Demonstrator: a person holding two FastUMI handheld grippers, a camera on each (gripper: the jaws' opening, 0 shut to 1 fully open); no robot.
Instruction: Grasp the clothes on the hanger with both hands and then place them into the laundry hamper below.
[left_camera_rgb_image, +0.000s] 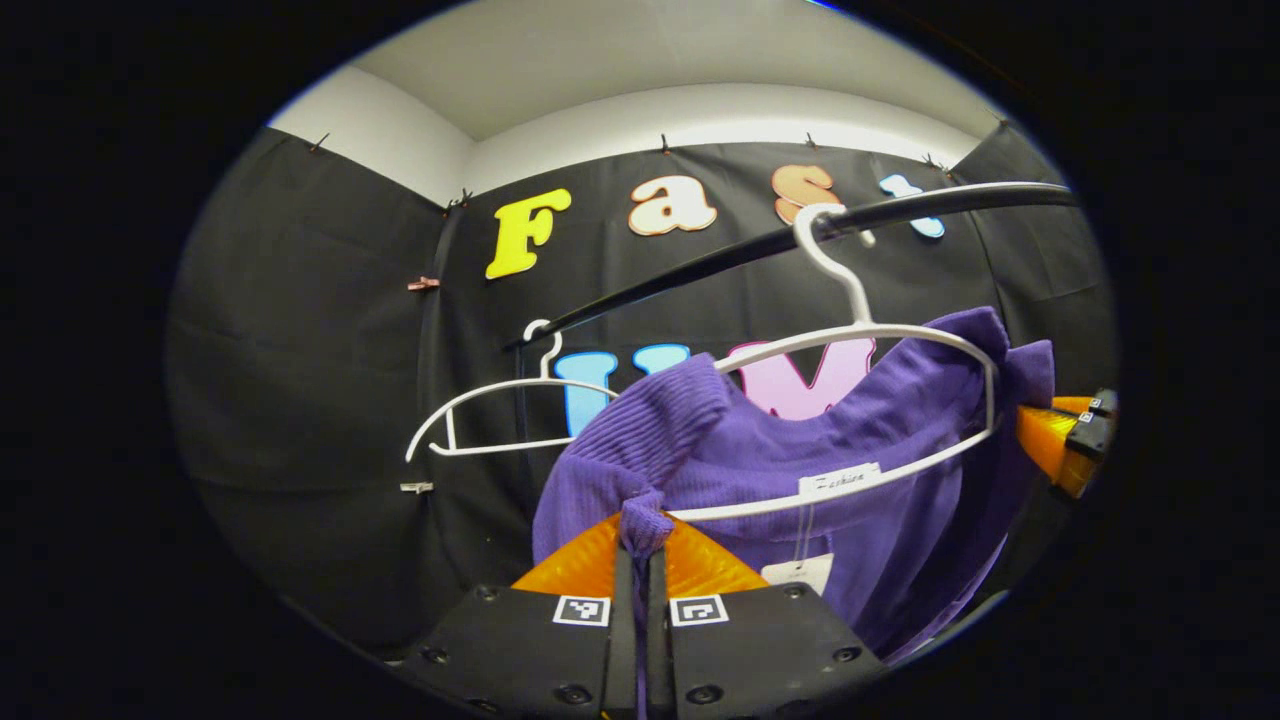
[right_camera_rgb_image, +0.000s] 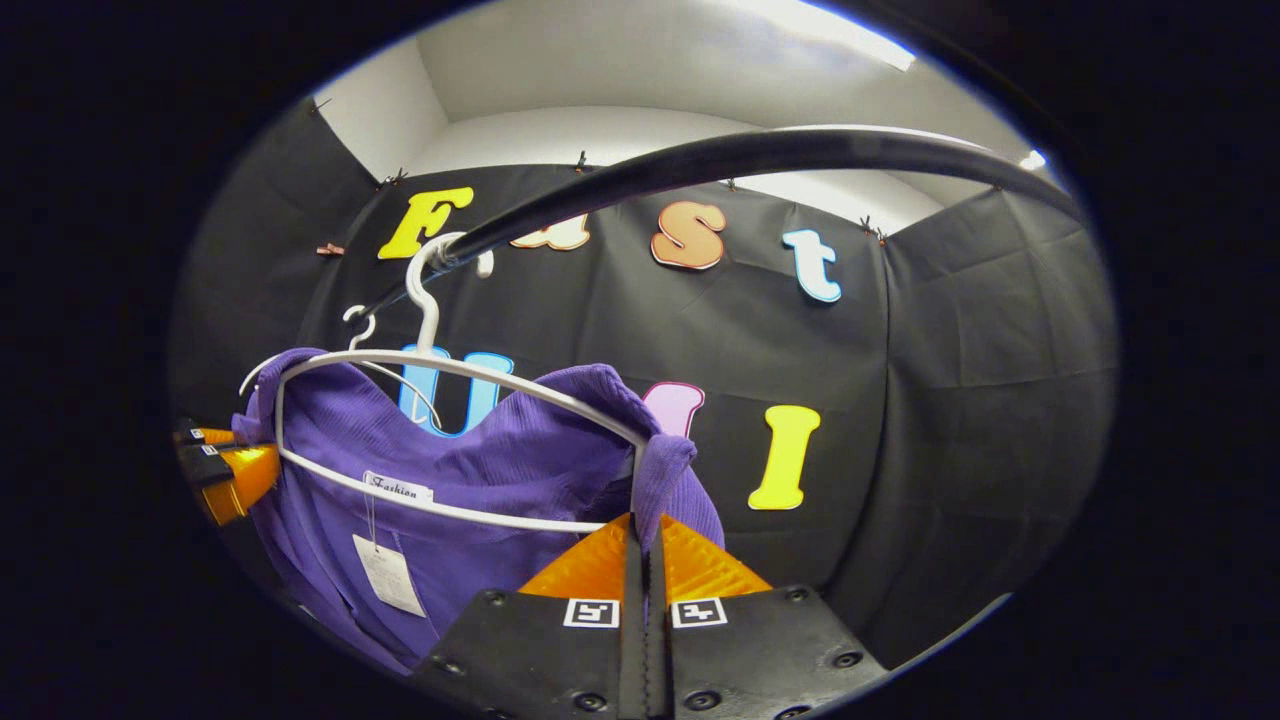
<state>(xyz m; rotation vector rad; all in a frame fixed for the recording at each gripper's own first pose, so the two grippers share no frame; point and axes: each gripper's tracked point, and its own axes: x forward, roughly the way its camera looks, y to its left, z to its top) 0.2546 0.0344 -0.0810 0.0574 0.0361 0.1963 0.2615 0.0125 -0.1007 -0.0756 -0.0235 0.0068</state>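
Both the left gripper (left_camera_rgb_image: 641, 560) and right gripper (right_camera_rgb_image: 645, 560) are pinched closed on the top's (left_camera_rgb_image: 880, 440) shoulders; tugging could drag the hanger (left_camera_rgb_image: 860, 330) off the rail (left_camera_rgb_image: 700, 265).

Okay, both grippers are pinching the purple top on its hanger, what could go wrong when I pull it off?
1. The purple top is still draped over the white hanger, so pulling down may drag the hanger off the black rail.
2. The left gripper and right gripper each pinch just a small bunch of fabric at a shoulder, which might slip out.
3. The paper tag could snag on the hanger's lower bar.
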